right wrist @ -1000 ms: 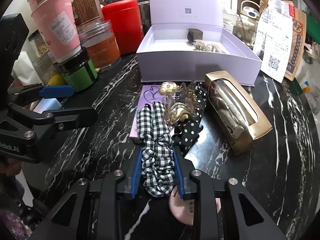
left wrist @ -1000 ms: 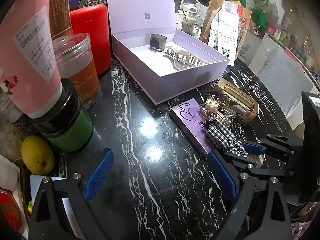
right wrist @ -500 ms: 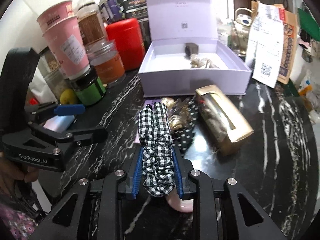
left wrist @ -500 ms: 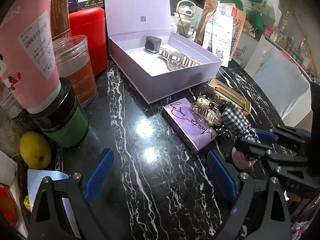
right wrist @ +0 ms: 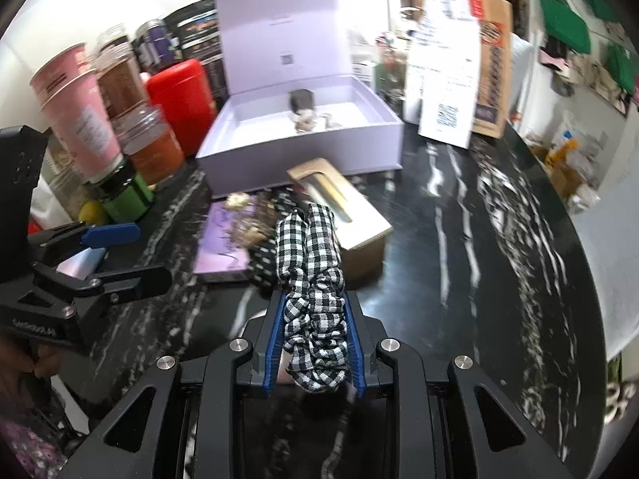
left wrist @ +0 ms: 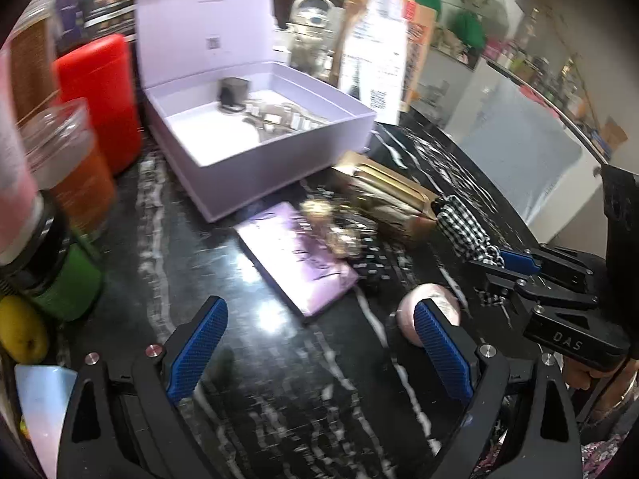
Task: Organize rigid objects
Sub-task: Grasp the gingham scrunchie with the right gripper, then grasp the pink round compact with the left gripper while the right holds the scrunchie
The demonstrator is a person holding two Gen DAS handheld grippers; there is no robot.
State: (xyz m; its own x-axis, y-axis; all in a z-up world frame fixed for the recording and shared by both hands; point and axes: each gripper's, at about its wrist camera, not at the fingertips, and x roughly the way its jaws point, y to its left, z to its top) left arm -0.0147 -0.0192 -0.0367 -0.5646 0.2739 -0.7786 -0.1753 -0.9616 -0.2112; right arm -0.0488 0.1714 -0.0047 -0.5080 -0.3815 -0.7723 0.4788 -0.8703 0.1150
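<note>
Black-and-white gingham scrunchie (right wrist: 313, 279), bunched lengthwise, apparently lifted clear of the marble counter (right wrist: 459, 239).

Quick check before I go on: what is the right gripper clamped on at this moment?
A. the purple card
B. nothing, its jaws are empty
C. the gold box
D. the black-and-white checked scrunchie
D. In the right wrist view the right gripper has its blue pads pressed on both sides of the checked scrunchie, while the gold box and the purple card lie on the table beyond it.
</note>
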